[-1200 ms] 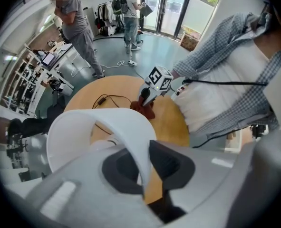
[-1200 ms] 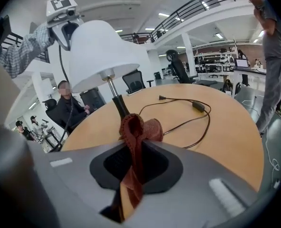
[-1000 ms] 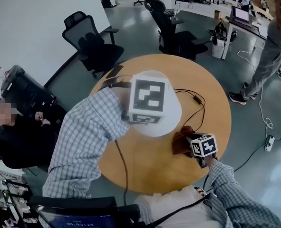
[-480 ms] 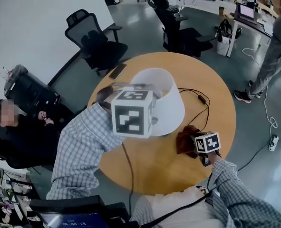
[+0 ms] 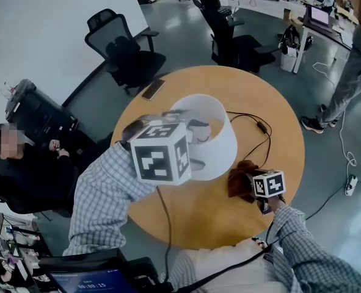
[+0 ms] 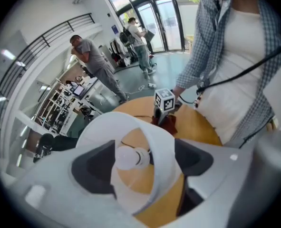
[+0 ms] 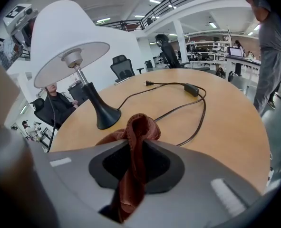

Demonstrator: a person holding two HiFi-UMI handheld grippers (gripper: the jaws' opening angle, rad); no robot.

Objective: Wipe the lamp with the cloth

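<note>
lamp shade rim between the opening left gripper jaws; right gripper pinches cloth; power cable alongside

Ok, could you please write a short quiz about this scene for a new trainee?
1. What does the right hand-held gripper hold?
2. True or false: the lamp lies on its side on the table.
3. The plug at the cable's end: A) lies loose on the table, B) sits in a socket, C) hangs over the table's edge.
Key: 1. The cloth, pinched between its jaws. 2. False, it stands on its base. 3. A.
</note>
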